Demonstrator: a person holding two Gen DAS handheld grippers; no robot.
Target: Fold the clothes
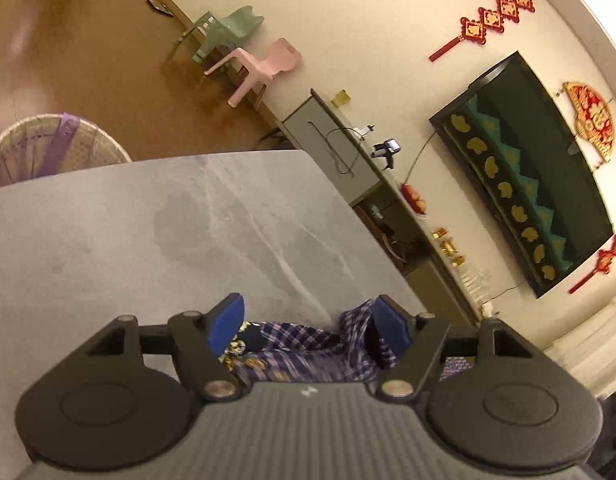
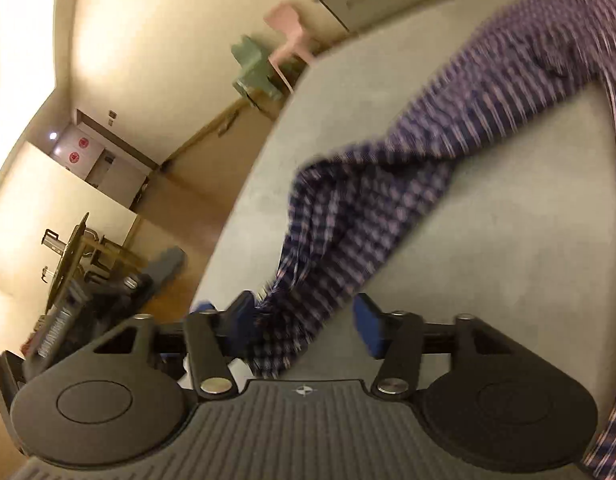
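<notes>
A blue and white plaid garment (image 2: 387, 200) lies stretched across the grey table (image 2: 507, 240), blurred, running from the far right down to my right gripper (image 2: 304, 304). That gripper's jaws stand wide; the cloth's end lies between them against the left blue pad (image 2: 244, 312), and the pads do not press on it. In the left wrist view a bunched part of the plaid garment (image 1: 304, 344), with a yellow-patterned patch, lies under my left gripper (image 1: 308, 308). Its blue pads are far apart, with cloth rising beside the right pad (image 1: 391, 324).
A woven basket (image 1: 48, 152) with a purple band stands past the table's far left edge. A pink chair (image 1: 264, 68) and a green chair (image 1: 224, 28) stand by the wall. A grey cabinet (image 1: 331, 148) and a wall screen (image 1: 523, 168) are at the right.
</notes>
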